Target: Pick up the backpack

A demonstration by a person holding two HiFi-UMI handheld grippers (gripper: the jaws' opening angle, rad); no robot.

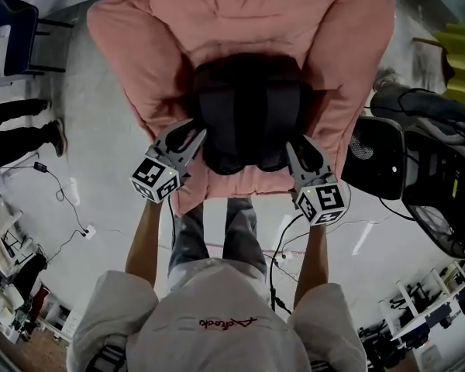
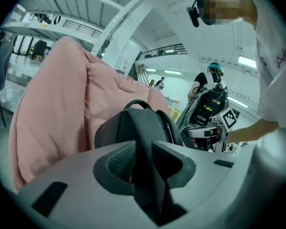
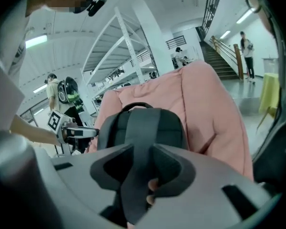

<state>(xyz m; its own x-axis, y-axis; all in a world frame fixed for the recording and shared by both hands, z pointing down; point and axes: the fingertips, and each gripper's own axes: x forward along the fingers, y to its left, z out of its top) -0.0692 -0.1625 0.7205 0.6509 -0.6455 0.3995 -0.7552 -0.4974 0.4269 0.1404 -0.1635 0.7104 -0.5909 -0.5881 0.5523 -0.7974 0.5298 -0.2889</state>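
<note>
Backpack (image 1: 248, 111) sits on pink chair (image 1: 132, 37). Left gripper (image 1: 189, 136) part-open, strap (image 2: 147, 142) loose between jaws; right gripper (image 1: 298, 152) likewise, second strap (image 3: 139, 142).

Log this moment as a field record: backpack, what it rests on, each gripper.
backpack: dark, resting against the pink beanbag chair, handle up
left gripper: jaws apart, shoulder strap between them, not clamped
right gripper: jaws apart, second strap between them, gap beside it
lift: not yet begun
</note>
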